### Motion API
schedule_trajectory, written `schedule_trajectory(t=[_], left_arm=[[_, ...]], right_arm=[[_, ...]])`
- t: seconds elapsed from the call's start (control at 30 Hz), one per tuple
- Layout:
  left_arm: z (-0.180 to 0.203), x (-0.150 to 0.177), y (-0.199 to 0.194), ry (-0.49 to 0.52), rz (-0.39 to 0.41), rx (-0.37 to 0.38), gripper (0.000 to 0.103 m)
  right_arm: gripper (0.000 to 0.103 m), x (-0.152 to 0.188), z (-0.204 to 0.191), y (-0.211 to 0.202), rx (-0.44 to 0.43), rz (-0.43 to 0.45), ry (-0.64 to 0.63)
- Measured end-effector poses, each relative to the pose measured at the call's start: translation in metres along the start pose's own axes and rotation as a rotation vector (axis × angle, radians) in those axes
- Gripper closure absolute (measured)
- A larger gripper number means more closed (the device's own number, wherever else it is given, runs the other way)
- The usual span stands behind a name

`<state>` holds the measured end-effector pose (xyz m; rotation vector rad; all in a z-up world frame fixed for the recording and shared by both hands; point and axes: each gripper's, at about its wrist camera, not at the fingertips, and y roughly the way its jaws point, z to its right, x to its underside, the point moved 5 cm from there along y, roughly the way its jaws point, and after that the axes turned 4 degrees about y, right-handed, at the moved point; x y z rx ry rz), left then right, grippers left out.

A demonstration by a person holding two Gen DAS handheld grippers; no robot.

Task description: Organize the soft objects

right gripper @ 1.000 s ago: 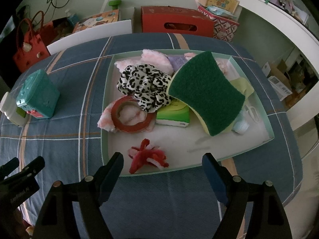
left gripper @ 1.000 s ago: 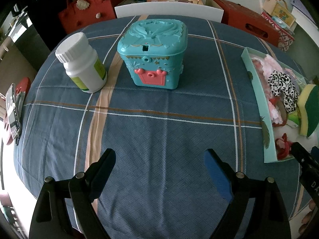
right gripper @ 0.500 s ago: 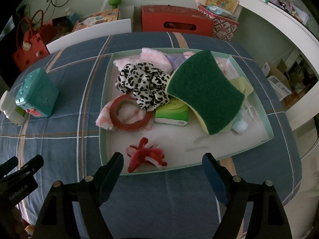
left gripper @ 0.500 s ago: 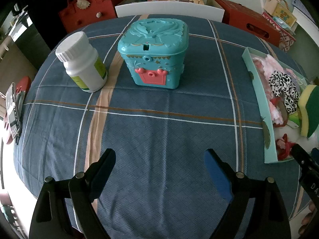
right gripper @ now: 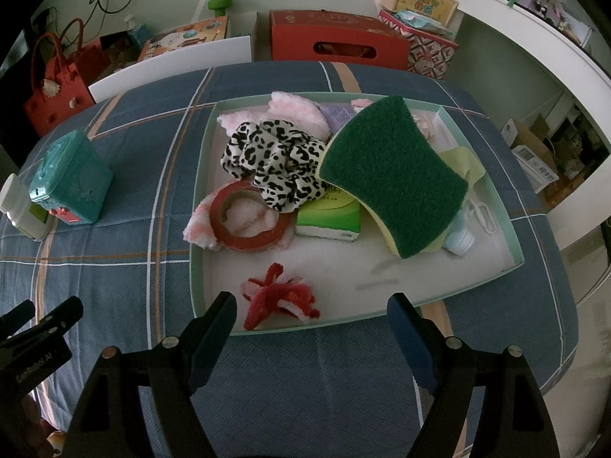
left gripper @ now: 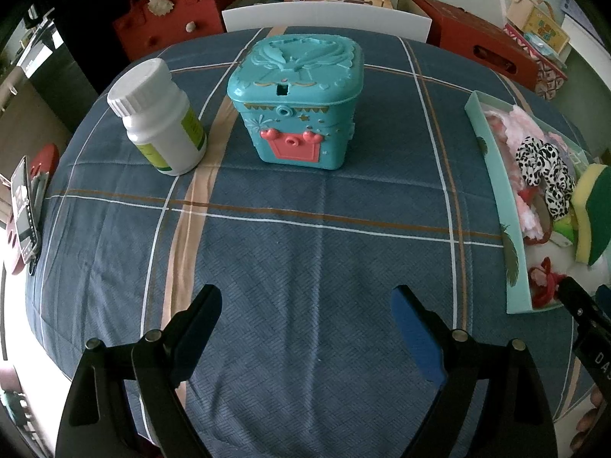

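Now both grippers hang over a table covered with a blue checked cloth [left gripper: 305,252], and both have their jaws wide apart with nothing between them. The left gripper [left gripper: 307,311] is above a bare part of the cloth. Far from it stand a teal toy box [left gripper: 296,101] with a pink flap on its front and, just to the left of the box, a white pill bottle [left gripper: 158,116] with a ribbed cap.

The right gripper [right gripper: 311,315] is at the near edge of a shallow pale-green tray [right gripper: 196,229], which lies on the right part of the table. The soft things are all inside this tray. A red and pink fuzzy tie [right gripper: 280,297] lies nearest, just beyond the fingertips. Farther in, a leopard-print scrunchie [right gripper: 275,164] rests partly on a red tape roll [right gripper: 248,221] and on pink fluffy cloth [right gripper: 294,112]. A green and yellow sponge [right gripper: 393,175] leans over a green tissue pack [right gripper: 328,217] on the right.
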<state>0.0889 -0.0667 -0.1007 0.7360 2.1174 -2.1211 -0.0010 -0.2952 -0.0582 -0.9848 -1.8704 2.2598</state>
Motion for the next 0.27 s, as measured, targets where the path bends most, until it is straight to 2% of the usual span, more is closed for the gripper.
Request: schedule_trajectory(t=[0.27], left_arm=[[-0.0015, 0.0013, -0.0033, -0.006, 0.023, 0.000, 0.013]], right_arm=[[0.019, 0.0000, 0.0002, 0.0004, 0.000, 0.000, -0.001]])
